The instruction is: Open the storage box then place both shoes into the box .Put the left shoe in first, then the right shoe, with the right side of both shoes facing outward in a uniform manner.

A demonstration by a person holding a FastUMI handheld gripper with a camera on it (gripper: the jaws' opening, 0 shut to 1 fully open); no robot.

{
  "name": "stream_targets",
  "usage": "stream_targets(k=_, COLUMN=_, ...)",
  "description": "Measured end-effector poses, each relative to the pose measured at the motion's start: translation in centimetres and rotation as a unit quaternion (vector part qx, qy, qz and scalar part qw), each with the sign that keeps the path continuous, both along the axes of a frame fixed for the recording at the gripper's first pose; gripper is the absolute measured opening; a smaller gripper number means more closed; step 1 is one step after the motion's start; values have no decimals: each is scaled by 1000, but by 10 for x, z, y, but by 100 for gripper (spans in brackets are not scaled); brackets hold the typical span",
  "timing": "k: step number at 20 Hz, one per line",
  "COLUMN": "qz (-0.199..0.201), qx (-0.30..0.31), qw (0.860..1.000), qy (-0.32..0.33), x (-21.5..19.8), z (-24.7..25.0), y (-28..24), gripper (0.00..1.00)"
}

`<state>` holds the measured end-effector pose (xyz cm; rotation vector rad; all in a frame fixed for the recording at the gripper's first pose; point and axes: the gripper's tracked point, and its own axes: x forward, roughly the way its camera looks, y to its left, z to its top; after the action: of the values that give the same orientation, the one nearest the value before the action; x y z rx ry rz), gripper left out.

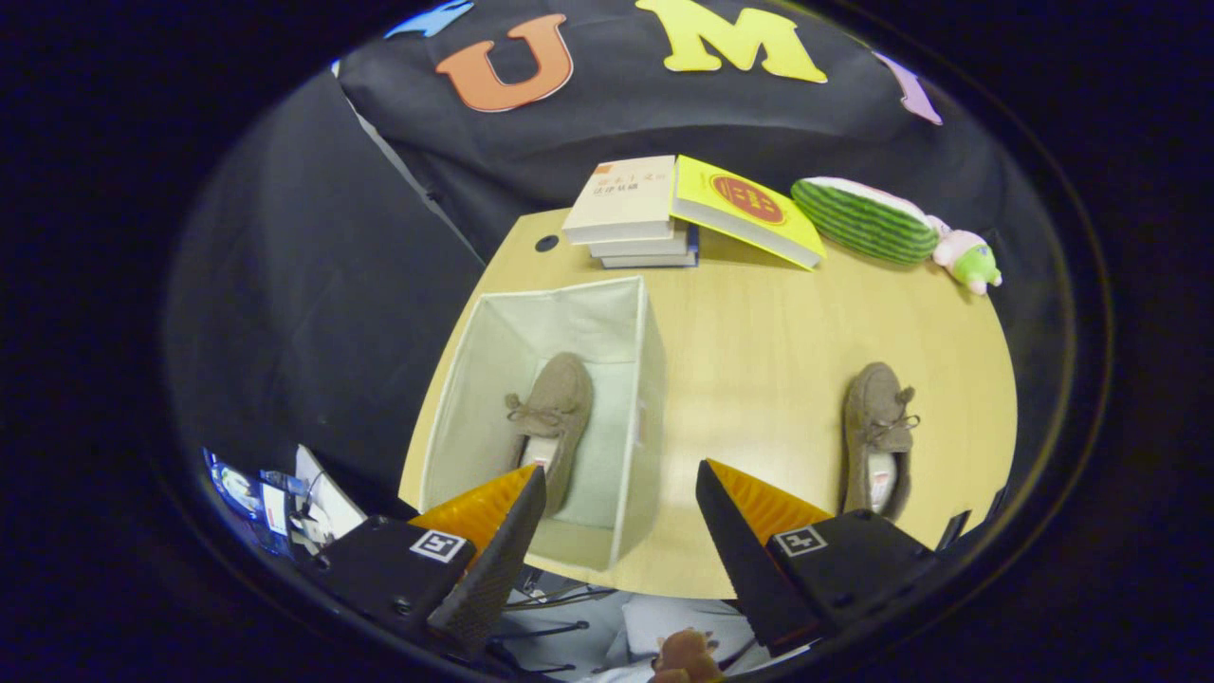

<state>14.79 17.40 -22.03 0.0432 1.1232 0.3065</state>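
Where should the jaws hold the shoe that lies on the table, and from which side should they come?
Judging by its pose, grip the shoe on the table across its open collar, from above: it lies upright, heel towards the open gripper, sides free.

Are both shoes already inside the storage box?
No, one shoe lies inside the open box, while the other shoe sits on the table, and the open gripper holds nothing.
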Motion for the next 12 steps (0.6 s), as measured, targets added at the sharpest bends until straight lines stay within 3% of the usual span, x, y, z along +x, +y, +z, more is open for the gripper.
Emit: stream_targets(k=12, qz=-76, qx=-91, qw=992, qy=39, x=20, z=-53, y=-180, gripper=100)
